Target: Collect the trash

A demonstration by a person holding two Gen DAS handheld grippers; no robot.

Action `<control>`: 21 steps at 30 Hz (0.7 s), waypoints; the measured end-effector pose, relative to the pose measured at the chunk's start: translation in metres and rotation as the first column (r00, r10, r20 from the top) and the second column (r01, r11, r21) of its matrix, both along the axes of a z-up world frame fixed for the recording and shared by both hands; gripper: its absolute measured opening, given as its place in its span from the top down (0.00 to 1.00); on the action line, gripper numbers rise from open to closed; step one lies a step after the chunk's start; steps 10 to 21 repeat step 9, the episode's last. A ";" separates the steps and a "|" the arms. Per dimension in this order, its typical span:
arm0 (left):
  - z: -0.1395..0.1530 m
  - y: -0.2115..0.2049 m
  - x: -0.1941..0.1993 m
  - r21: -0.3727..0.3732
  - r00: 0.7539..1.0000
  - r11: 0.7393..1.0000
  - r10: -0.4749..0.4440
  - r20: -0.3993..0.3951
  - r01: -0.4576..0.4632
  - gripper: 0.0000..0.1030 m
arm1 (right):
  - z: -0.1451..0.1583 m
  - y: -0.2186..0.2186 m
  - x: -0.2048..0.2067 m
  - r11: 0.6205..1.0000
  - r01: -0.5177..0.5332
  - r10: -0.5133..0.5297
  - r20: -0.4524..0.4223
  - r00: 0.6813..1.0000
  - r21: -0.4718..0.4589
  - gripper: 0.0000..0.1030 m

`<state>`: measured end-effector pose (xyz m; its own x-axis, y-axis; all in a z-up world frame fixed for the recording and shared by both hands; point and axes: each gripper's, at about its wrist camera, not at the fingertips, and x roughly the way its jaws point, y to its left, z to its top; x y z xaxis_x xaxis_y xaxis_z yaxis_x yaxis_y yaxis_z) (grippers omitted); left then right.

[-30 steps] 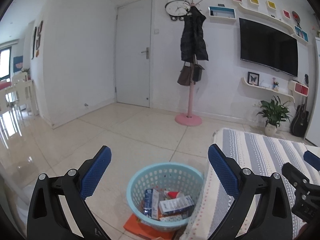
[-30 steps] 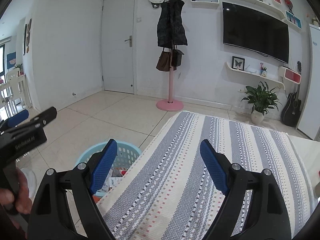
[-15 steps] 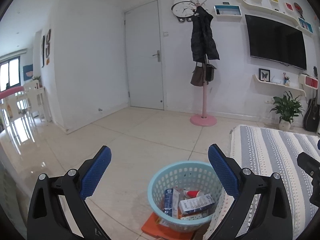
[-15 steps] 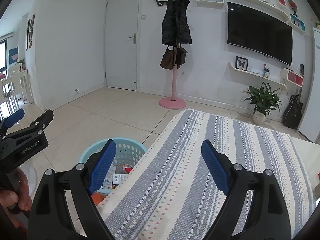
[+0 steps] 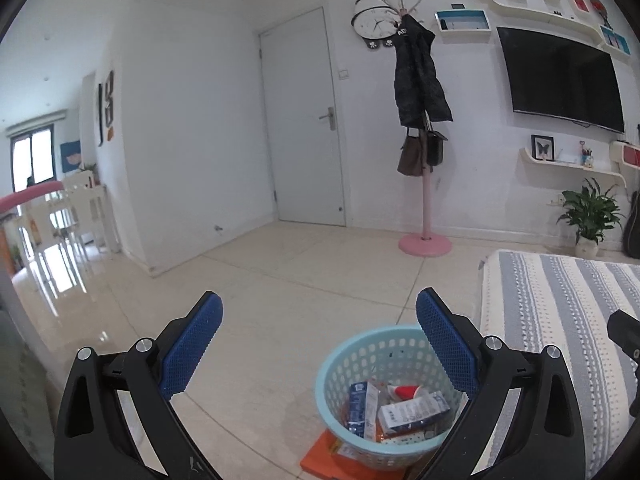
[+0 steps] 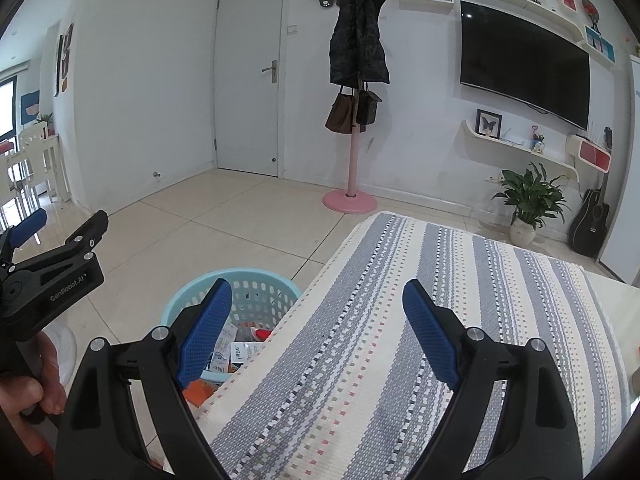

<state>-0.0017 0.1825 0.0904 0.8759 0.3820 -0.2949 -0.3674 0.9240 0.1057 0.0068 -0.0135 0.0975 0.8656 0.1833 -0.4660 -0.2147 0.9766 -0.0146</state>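
Observation:
A light blue perforated basket (image 5: 384, 350) stands on the tiled floor beside the table, holding several cartons and wrappers (image 5: 412, 414). It rests on an orange flat thing (image 5: 320, 458). My left gripper (image 5: 318, 312) hangs above the floor to the basket's left, open and empty. My right gripper (image 6: 316, 300) hovers over the striped tablecloth (image 6: 460, 280), open with nothing between its blue pads. In the right wrist view the basket (image 6: 240, 284) shows behind the left finger, and the left gripper's body (image 6: 52, 276) with a hand on it is at the far left.
A pink coat stand (image 5: 425, 236) with a dark coat and bags stands by the far wall, next to a white door (image 5: 304, 120). A potted plant (image 6: 528, 204) and a guitar (image 6: 592, 220) sit at the right under the wall TV (image 6: 524, 60). White chairs (image 5: 80, 216) stand at the left.
The left wrist view has swung to the left and tilted up: the basket and the table edge now sit further right in it. The right gripper has hardly moved. Both stay open.

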 end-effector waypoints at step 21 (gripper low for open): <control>-0.003 0.007 0.002 -0.067 0.998 0.996 -0.060 -0.028 0.058 0.08 | -0.002 -0.002 0.000 1.000 0.003 -0.003 -0.007 1.000 0.007 0.19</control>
